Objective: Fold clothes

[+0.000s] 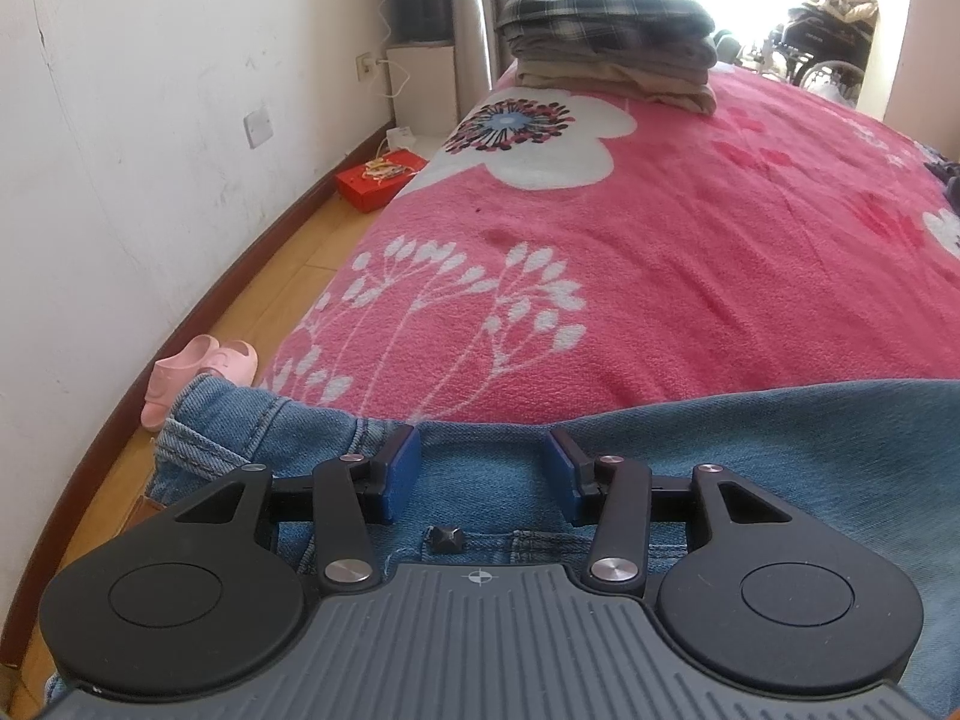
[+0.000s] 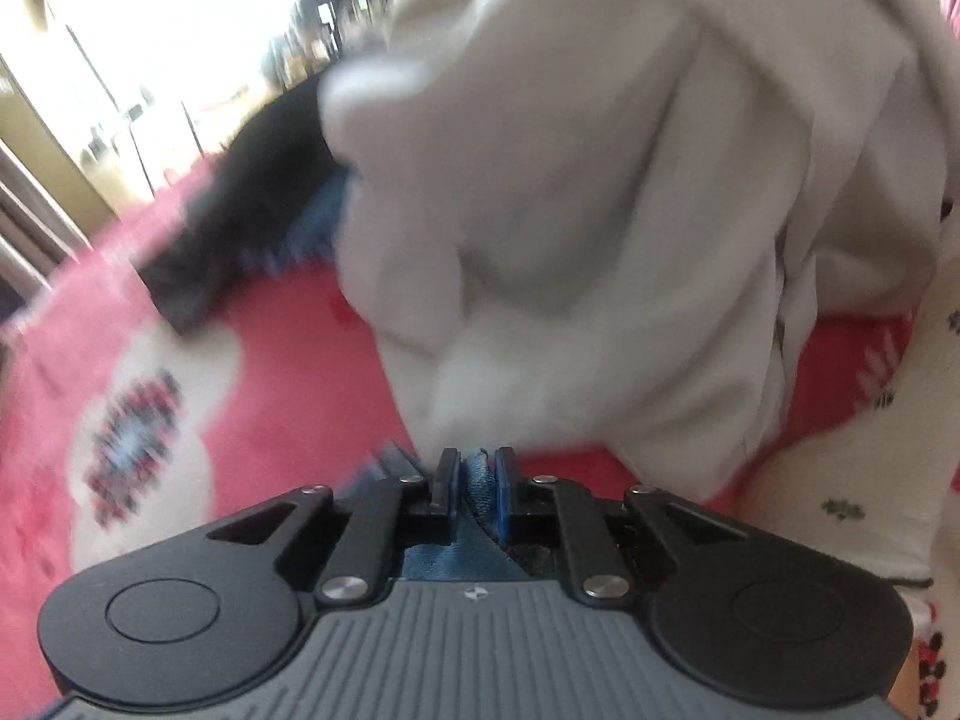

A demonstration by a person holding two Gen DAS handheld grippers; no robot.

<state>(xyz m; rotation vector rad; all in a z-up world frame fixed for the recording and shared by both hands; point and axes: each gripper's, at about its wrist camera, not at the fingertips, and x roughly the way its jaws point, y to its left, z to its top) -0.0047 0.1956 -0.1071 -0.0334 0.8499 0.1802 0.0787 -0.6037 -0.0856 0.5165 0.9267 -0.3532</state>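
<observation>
Denim jeans [image 1: 780, 438] under wide-open left gripper [image 1: 480, 468] | right gripper [image 2: 478, 480] pinching denim

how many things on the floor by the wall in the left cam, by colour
pink: 2, a pair of pink slippers
red: 1, a red box
white: 1, a white power adapter
total: 4

The jeans [image 1: 780, 450] are showing faded, stitched denim; the blanket [image 1: 660, 252] is looking fuzzy fleece; the left gripper [image 1: 480, 468] is showing matt black plastic, shiny metal rivets.
</observation>
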